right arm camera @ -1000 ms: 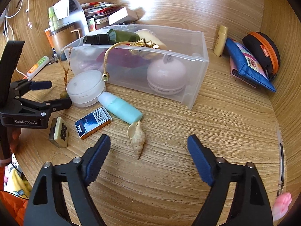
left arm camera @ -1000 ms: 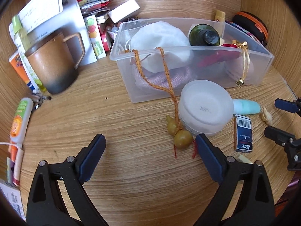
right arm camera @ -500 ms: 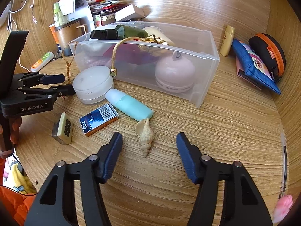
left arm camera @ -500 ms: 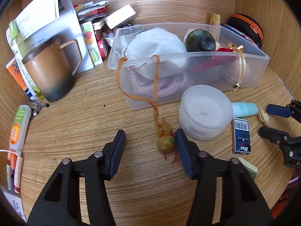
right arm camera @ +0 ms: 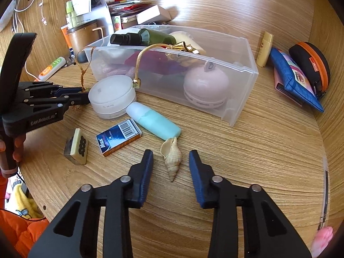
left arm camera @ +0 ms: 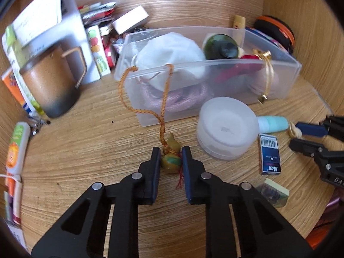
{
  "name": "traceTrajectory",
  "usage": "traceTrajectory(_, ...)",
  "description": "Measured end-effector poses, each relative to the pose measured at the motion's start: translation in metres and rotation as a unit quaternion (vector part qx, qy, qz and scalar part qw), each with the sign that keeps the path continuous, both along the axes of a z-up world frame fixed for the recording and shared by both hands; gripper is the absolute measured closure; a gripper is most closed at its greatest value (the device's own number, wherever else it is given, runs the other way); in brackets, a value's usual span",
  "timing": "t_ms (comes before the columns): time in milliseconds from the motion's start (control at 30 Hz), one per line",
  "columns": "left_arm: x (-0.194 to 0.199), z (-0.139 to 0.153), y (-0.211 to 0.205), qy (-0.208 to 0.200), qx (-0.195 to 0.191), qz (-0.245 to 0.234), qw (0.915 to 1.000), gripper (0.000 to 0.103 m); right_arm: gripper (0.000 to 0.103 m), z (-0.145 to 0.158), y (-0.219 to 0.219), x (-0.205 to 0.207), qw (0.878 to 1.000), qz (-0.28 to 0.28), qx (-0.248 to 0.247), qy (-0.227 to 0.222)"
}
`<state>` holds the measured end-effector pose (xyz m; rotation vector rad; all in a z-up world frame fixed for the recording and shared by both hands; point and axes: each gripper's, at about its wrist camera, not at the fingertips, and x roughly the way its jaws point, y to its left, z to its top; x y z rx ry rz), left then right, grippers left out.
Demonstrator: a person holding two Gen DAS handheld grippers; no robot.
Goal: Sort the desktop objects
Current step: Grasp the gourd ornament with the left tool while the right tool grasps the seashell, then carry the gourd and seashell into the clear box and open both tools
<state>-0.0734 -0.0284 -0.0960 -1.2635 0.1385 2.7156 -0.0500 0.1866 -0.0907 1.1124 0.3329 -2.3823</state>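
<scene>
A green-yellow gourd charm (left arm camera: 171,161) on an orange cord (left arm camera: 164,99) lies on the wooden desk, and my left gripper (left arm camera: 171,150) is shut on it, one pad on each side. The cord loops up over the rim of a clear plastic bin (left arm camera: 215,64). A cream spiral shell (right arm camera: 171,159) lies between the fingers of my right gripper (right arm camera: 171,152). Its jaws are closing, with a gap on both sides of the shell. The right wrist view shows the left gripper (right arm camera: 86,95) at the left beside a white round jar (right arm camera: 111,99).
In front of the bin lie a teal bottle (right arm camera: 154,122), a blue Max box (right arm camera: 118,136) and a mahjong tile (right arm camera: 78,148). A brown mug (left arm camera: 49,81) and stacked papers stand at the back left. A blue pouch (right arm camera: 294,77) and a black-orange case (right arm camera: 309,62) sit at the right.
The left jaws have come together onto the gourd charm, whose cord has swung left. The right jaws have narrowed around the shell. Neither hand has shifted.
</scene>
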Motion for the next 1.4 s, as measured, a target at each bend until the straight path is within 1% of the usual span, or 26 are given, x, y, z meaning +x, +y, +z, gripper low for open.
traceTrajectory(33, 0.0, 0.0, -0.003, -0.001, 0.004, 0.006, 1.0, 0.084, 0.078, 0.0, 0.0, 0.0, 1.0, 0.001, -0.001, 0.0)
traceTrajectory(100, 0.0, 0.0, -0.008, -0.001, 0.011, 0.013, 0.9998, 0.084, 0.084, 0.0, -0.001, 0.0, 1.0, 0.003, -0.001, 0.001)
traceTrajectory(133, 0.001, 0.0, -0.01, -0.001, 0.014, 0.017, 0.9998, 0.084, 0.085, 0.0, -0.001, 0.0, 1.0, 0.004, -0.001, 0.001)
traceTrajectory(333, 0.004, 0.001, -0.013, 0.002, 0.02, 0.026, 0.9994, 0.084, 0.085, 0.001, 0.003, -0.003, 1.0, -0.004, -0.013, -0.006)
traceTrajectory(533, 0.012, 0.011, -0.016, 0.021, 0.037, 0.036, 0.9985, 0.084, 0.085, 0.009, 0.012, -0.004, 0.999, -0.017, -0.03, -0.001)
traceTrajectory(800, 0.017, 0.034, -0.02, 0.053, 0.058, 0.038, 0.9962, 0.084, 0.085, 0.029, 0.021, -0.006, 0.998, -0.03, -0.047, 0.021)
traceTrajectory(1033, 0.018, 0.05, -0.022, 0.075, 0.061, 0.038, 0.9945, 0.084, 0.085, 0.049, 0.028, -0.008, 0.997, -0.036, -0.051, 0.051)
traceTrajectory(1200, 0.017, 0.061, -0.026, 0.09, 0.071, 0.04, 0.9926, 0.084, 0.085, 0.059, 0.029, -0.014, 0.996, -0.035, -0.058, 0.06)
traceTrajectory(1400, 0.014, 0.071, -0.024, 0.103, 0.068, 0.035, 0.9917, 0.084, 0.085, 0.07, 0.024, -0.02, 0.995, -0.028, -0.058, 0.078)
